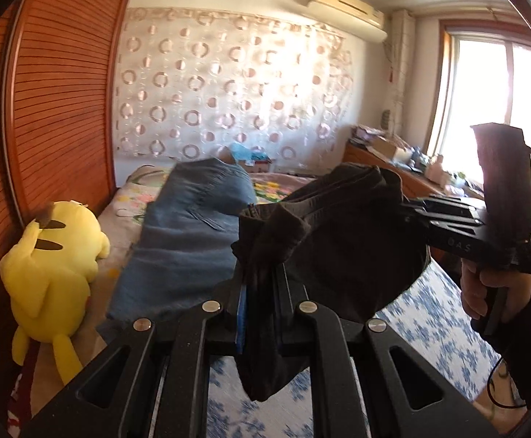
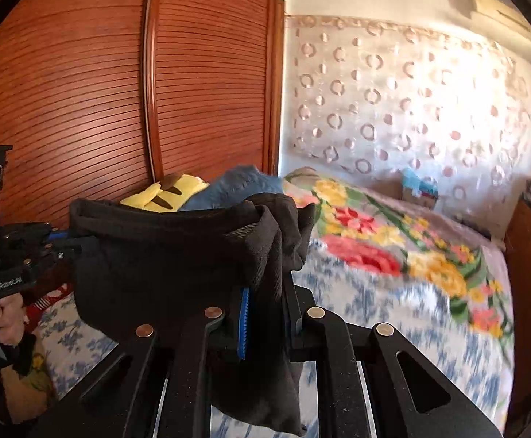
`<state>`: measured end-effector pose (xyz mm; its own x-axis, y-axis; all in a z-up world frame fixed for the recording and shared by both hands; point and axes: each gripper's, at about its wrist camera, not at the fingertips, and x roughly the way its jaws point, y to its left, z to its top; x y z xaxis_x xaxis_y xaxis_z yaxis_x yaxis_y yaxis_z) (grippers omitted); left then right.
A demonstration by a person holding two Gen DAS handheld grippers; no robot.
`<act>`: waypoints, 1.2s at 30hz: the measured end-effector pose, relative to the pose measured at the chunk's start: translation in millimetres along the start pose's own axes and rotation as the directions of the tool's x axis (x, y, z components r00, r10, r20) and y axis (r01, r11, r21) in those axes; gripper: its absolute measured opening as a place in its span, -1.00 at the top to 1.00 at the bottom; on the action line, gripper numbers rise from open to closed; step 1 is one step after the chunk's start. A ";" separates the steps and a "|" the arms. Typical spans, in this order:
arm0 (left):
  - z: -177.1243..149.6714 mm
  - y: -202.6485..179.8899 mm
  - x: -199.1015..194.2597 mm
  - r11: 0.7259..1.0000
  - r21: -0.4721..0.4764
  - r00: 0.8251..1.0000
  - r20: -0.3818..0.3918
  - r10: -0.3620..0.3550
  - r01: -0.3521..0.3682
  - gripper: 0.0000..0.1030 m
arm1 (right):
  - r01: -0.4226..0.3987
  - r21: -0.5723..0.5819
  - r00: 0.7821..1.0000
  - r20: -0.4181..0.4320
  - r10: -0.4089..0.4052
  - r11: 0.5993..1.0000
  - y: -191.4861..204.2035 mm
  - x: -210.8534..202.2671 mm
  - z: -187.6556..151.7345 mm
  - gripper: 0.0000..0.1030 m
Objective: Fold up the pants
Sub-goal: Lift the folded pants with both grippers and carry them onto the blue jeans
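- Left gripper (image 1: 256, 284), black and two-fingered, is clamped on the waistband of dark brown fabric pants (image 1: 338, 233).
- Right gripper (image 2: 265, 306) pinches the other end, so the pants hang above the blue-flowered bedsheet (image 2: 393, 314).
- Risk: the thin bunched pinch may slip, and the pants would sag crooked.

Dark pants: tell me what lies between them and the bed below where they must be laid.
Nothing visible does. Both tongs, left and right, are shut on the dark pants, which hang over bare blue-flowered sheet. The jeans and yellow plush lie off to the side by the wardrobe.
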<state>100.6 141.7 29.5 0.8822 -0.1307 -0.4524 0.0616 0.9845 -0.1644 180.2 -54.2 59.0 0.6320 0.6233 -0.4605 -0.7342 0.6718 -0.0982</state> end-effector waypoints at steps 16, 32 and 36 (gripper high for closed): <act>19.2 53.1 33.3 0.993 -0.098 0.997 0.028 0.075 -0.072 0.76 | -0.004 -0.175 1.000 -0.018 0.001 0.985 2.9 110.9 57.0 0.73; -5.6 72.9 35.2 0.974 -0.138 0.983 -0.067 0.173 -0.181 0.32 | -0.135 -0.050 0.991 -0.018 0.134 0.990 -18.2 158.4 73.3 -0.03; -2.6 71.4 23.7 0.973 -0.125 0.980 -0.023 0.195 -0.197 0.00 | -0.124 -0.021 0.992 0.010 0.124 0.992 -33.7 138.7 63.0 -0.03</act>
<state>124.6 208.6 4.8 0.8662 0.0614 -0.4959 -0.1718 0.9685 -0.1802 308.3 34.8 54.0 0.5382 0.7058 -0.4606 -0.8119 0.5809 -0.0584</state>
